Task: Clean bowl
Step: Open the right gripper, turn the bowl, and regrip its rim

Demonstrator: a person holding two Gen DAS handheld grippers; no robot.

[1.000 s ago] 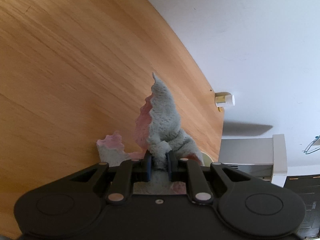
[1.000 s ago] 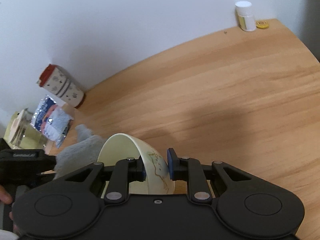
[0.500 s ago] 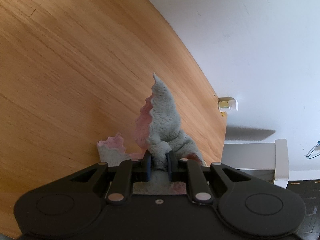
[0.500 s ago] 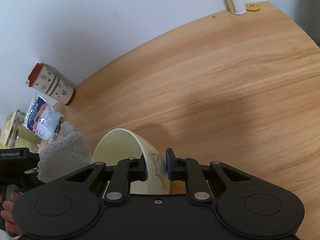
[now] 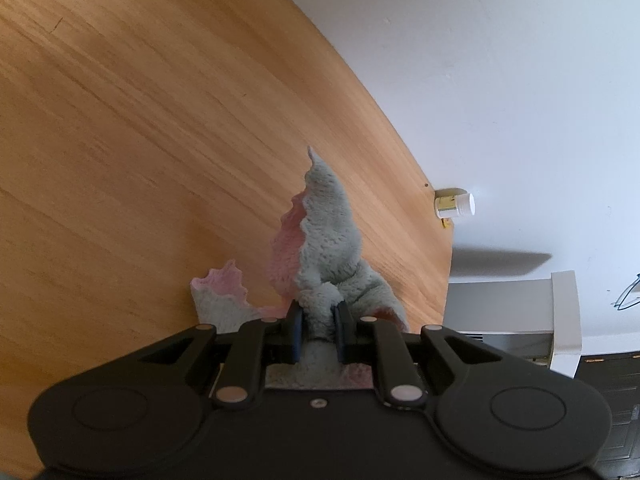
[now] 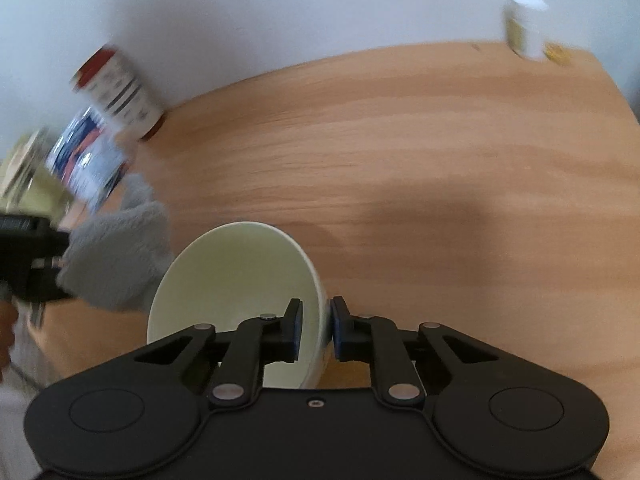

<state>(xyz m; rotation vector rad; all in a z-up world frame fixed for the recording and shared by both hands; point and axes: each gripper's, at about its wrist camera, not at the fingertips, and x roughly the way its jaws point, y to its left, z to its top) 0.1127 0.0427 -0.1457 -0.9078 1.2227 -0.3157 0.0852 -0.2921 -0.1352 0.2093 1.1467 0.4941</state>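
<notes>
Right gripper [image 6: 314, 330] pinching the rim of a pale bowl [image 6: 236, 280] tipped on its side above a wooden table [image 6: 400, 152], left gripper [image 5: 318, 334] clamped on a grey-and-pink cloth [image 5: 328, 248] just left of the bowl, blurred canister [image 6: 120, 92] and white bottle [image 6: 524, 26] against the far wall.

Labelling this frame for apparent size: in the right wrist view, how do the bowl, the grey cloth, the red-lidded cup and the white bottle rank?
1. bowl, nearest the camera
2. grey cloth
3. red-lidded cup, blurred
4. white bottle, far off at the wall, so its small look is partly distance.
</notes>
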